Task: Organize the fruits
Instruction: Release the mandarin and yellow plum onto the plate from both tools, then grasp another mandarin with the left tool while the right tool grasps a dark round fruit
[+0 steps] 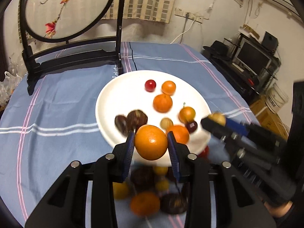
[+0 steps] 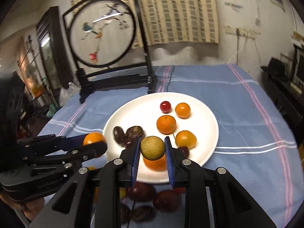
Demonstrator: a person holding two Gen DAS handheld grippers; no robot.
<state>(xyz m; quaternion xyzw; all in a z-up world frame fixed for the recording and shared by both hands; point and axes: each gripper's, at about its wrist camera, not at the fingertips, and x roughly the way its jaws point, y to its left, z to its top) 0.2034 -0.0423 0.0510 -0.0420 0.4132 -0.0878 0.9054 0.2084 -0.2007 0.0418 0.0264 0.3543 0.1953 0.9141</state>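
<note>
A white plate (image 1: pixel 117 102) on the blue cloth holds several fruits: oranges, a red cherry (image 1: pixel 150 85), dark passion fruits (image 1: pixel 136 119) and yellow-orange ones. My left gripper (image 1: pixel 151 144) is shut on an orange (image 1: pixel 151 142), above the plate's near edge. My right gripper (image 2: pixel 152 148) is shut on a tan-green round fruit (image 2: pixel 152 147), above the plate's (image 2: pixel 207 117) near rim. The right gripper shows at the plate's right in the left wrist view (image 1: pixel 216 121); the left gripper shows at the plate's left in the right wrist view (image 2: pixel 95 144). More fruits (image 1: pixel 150 203) lie on the cloth under the grippers.
A black stand with a round embroidered panel (image 1: pixel 70 9) stands at the table's far left. The blue striped tablecloth (image 1: pixel 57 104) covers the round table. A dark shelf with a monitor (image 1: pixel 248 58) stands right of the table.
</note>
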